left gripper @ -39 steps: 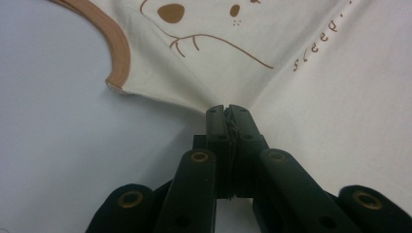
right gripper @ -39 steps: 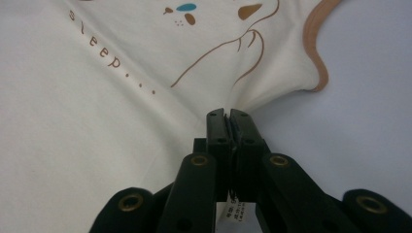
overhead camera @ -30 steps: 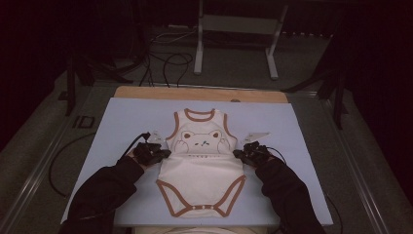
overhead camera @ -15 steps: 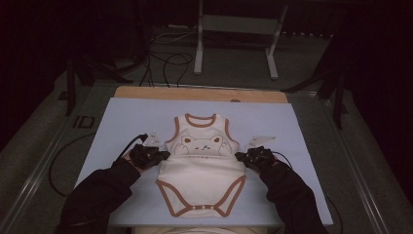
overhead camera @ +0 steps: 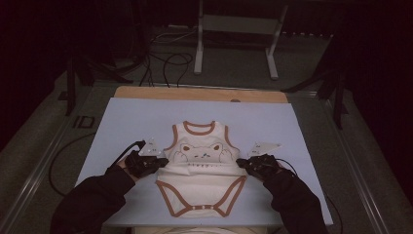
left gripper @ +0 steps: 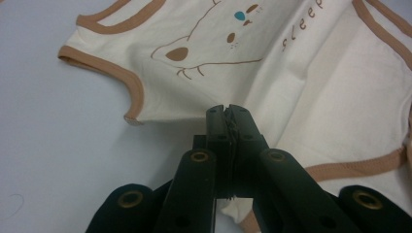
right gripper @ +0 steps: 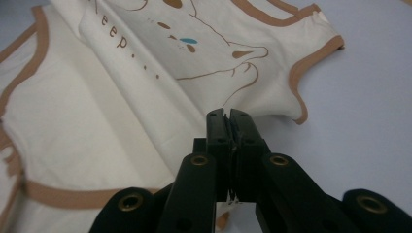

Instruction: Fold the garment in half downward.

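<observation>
At the middle of the desk's pale sheet (overhead camera: 146,117) lies a cream bodysuit (overhead camera: 202,175) with brown trim, neck toward twelve o'clock, snaps toward six. A fold ridge crosses it just under the bear print (overhead camera: 201,152). At its nine o'clock edge the left gripper (overhead camera: 158,162) has its fingers clamped together on the fabric's side; at three o'clock the right gripper (overhead camera: 243,163) pinches the opposite side likewise. Dark sleeves (overhead camera: 92,202) enter from six o'clock.
</observation>
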`<state>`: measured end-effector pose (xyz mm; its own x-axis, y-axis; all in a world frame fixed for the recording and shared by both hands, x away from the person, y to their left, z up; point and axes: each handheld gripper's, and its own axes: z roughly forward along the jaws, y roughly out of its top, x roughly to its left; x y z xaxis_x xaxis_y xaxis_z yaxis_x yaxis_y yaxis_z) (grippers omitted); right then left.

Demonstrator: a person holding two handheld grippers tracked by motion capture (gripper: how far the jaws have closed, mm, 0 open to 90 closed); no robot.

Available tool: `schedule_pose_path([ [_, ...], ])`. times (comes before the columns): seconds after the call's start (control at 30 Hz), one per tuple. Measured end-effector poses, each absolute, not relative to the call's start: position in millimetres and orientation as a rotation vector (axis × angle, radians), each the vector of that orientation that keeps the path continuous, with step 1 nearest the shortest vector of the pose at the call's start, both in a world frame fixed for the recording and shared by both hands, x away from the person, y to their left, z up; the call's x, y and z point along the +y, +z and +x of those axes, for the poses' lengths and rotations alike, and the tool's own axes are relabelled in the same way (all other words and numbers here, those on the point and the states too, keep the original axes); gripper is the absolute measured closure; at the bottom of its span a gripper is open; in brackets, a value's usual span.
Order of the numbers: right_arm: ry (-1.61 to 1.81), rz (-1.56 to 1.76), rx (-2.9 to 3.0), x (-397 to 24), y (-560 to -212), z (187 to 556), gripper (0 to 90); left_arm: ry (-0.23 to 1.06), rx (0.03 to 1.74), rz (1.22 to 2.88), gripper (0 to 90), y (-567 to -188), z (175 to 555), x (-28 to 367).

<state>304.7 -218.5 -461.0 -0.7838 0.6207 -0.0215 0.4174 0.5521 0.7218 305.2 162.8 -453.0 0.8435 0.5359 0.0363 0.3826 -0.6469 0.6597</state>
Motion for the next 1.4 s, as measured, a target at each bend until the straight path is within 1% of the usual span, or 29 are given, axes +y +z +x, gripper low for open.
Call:
schedule_pose_path([
  [0.33, 1.053, 0.84, 2.564, -220, -470, 284, 88.4, 0.266, 0.64, 2.372, 89.9, -459, 287, 162],
  [1.0, 1.087, 0.864, 2.612, -229, -486, 265, 88.4, 0.202, 0.622, 2.352, 89.8, -472, 251, 164],
  [1.4, 1.081, 0.859, 2.634, -231, -492, 255, 88.4, 0.157, 0.62, 2.358, 89.7, -484, 240, 164],
])
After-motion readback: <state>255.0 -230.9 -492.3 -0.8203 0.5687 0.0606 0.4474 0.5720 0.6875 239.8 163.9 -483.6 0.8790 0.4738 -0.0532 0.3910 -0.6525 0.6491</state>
